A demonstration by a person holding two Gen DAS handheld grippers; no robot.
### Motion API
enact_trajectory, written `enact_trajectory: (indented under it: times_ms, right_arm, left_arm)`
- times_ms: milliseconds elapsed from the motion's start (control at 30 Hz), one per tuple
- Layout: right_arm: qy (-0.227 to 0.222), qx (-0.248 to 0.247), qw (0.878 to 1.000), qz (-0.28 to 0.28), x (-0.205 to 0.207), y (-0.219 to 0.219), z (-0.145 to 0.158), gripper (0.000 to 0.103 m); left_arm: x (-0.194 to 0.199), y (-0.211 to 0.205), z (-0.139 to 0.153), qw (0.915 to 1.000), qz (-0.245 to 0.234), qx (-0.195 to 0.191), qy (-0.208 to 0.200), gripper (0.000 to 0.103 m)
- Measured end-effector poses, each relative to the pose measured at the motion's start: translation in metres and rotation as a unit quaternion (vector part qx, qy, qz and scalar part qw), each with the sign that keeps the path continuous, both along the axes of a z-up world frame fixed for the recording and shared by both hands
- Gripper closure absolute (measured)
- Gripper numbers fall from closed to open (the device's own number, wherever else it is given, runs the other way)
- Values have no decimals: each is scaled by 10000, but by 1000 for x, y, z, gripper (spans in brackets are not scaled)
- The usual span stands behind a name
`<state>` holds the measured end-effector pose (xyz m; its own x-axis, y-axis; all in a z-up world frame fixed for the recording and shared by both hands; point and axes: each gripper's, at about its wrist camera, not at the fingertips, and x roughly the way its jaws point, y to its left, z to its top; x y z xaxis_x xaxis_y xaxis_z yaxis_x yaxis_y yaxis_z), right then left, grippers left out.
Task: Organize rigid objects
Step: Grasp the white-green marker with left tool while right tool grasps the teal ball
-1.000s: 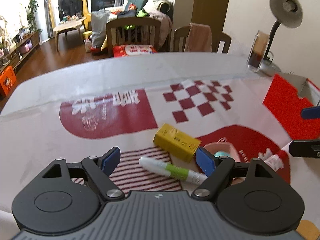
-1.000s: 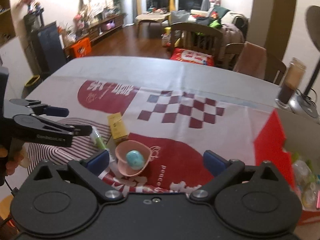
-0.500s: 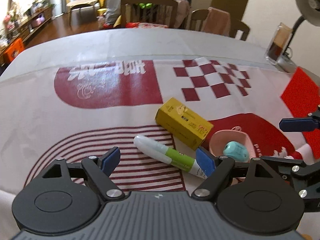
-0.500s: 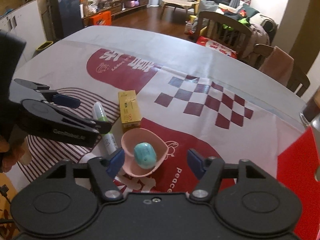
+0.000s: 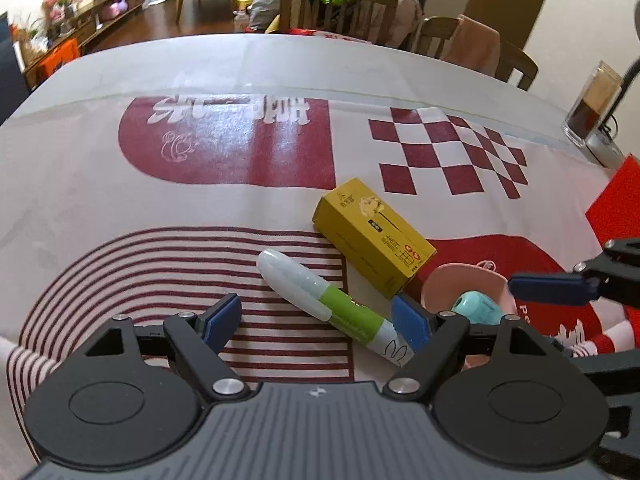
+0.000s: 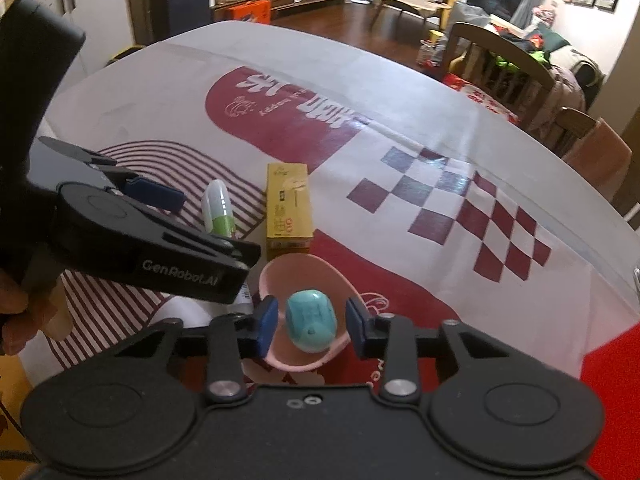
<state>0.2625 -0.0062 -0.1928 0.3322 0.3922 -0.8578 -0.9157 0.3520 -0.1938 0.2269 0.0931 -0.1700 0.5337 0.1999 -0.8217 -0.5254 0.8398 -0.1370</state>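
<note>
The small teal egg-shaped toy (image 6: 311, 320), light, hard and likely slippery, sits in the pink bowl (image 6: 304, 268) at lower centre, the right gripper (image 6: 311, 320) closing its fingers around its flanks without touching, while the left gripper (image 5: 316, 320) gapes over the green-and-white marker (image 5: 328, 300).

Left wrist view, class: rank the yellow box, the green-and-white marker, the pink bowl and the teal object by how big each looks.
1. Yellow box and green-and-white marker: about alike in length, so unranked; the box looks bulkier.
2. Pink bowl: partly hidden behind the claw, so unsure.
3. Teal object: smallest, lying in the bowl.
</note>
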Motion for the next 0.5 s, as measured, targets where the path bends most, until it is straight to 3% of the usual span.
enact_trajectory:
  times_ms: [100, 300, 500]
  right_arm:
    - [34, -57, 9999, 94, 1, 3, -4, 73]
    - [8, -202, 9997, 135, 4, 8, -12, 73]
    - [-51, -251, 9996, 91, 4, 10, -16, 74]
  left_arm:
    - [0, -1, 0, 10000, 51, -14, -34, 29]
    - [-1, 0, 2, 9999, 25, 110, -67, 56]
    - [-7, 11, 2, 9997, 18, -73, -221, 64]
